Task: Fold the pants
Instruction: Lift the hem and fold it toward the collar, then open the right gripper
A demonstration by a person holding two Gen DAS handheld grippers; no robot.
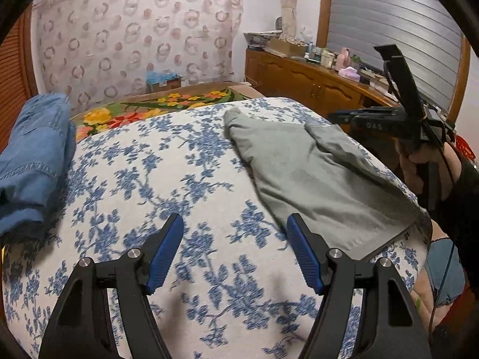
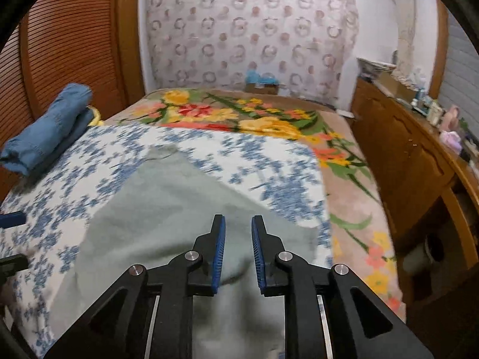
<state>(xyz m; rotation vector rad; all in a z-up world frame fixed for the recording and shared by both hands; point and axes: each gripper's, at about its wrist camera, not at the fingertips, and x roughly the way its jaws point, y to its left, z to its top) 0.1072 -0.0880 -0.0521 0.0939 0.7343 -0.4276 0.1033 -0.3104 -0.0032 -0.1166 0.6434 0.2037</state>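
Note:
Grey pants (image 1: 314,173) lie folded lengthwise on the blue-flowered bedspread (image 1: 167,161), reaching from the near right edge toward the far middle. My left gripper (image 1: 235,218) hovers open over bare bedspread just left of the pants' near end, with nothing between its pads. In the right wrist view the pants (image 2: 167,203) spread out under my right gripper (image 2: 238,218). Its blue pads stand a narrow gap apart and press on nothing; the cloth shows below the gap. From the left wrist view, the right gripper (image 1: 341,117) sits in a hand above the pants' right edge.
A folded blue denim garment (image 1: 33,155) (image 2: 48,131) rests at the bed's left side. A bright flowered blanket (image 2: 269,119) covers the far half of the bed. A wooden dresser (image 2: 398,155) with clutter on top runs along the right, and a slatted wooden door (image 2: 69,45) stands at the left.

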